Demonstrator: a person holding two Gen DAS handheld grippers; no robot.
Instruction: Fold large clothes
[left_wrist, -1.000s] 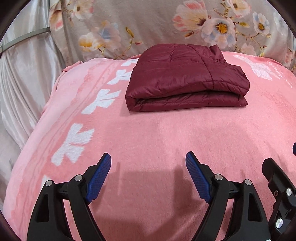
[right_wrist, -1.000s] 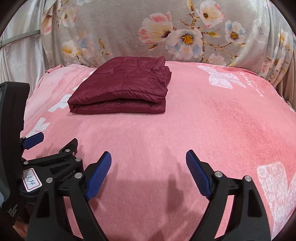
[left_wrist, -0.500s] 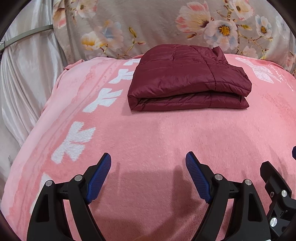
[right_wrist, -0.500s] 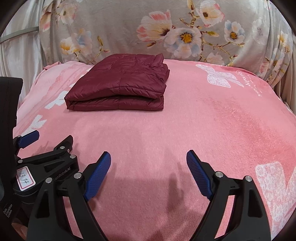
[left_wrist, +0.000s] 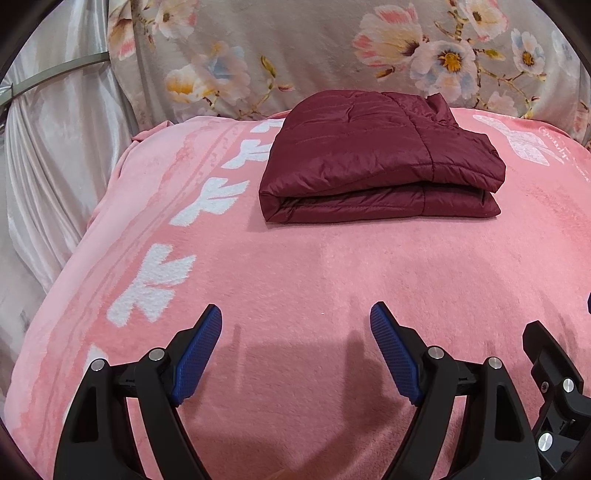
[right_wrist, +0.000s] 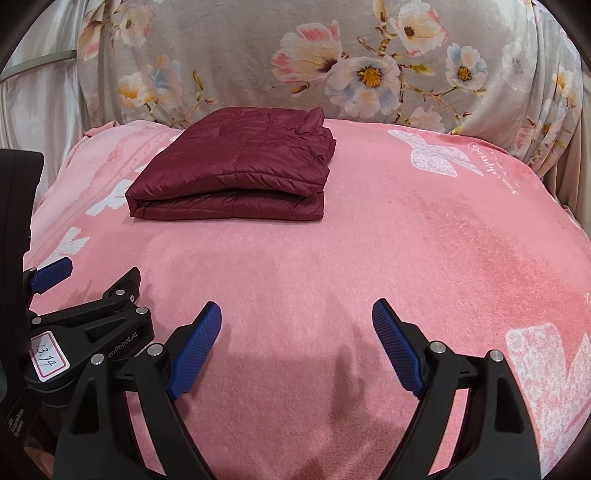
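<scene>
Jacket (left_wrist: 380, 158) folded on blanket (left_wrist: 295, 280); both grippers (left_wrist: 295, 347) (right_wrist: 295, 347) wide open, empty.
Puffy layers could spring apart or slide, if nudged.

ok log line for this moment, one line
jacket: folded, on pink blanket | left gripper: open, empty | right gripper: open, empty

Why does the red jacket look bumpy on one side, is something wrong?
Nothing is really wrong. The maroon jacket lies folded on the pink blanket. Only its far right corner is a bit bunched, where the layers don't line up. Both grippers are open and empty.
</scene>
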